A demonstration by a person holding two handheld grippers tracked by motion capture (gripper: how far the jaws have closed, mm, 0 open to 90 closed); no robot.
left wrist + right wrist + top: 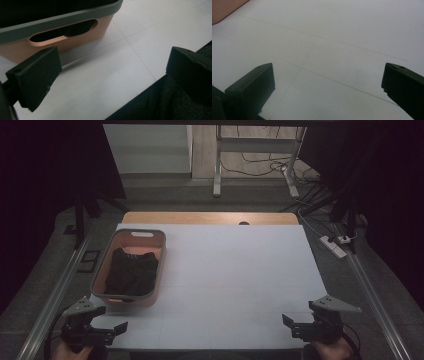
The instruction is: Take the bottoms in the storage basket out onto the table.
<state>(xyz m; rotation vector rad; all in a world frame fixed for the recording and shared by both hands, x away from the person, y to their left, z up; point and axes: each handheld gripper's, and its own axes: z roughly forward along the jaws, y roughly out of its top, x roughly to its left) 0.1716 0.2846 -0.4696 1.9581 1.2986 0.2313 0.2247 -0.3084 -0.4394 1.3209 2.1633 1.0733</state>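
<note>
While basket [131,270] hugs table's [240,285] left edge: middle bare.
Left gripper [107,330]: jaws wide, nothing held.
Right gripper [295,326]: jaws wide, nothing held.

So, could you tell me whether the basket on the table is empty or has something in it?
Not empty: the basket stands upright and holds a crumpled dark garment that covers most of its floor.

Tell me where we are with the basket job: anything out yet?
Nothing looks done: the dark clothing lies bundled inside the orange basket, and the white table is bare. In hand: nothing; the left tool waits open by the basket's near wall, the right tool open, far off. Everything remains.
</note>
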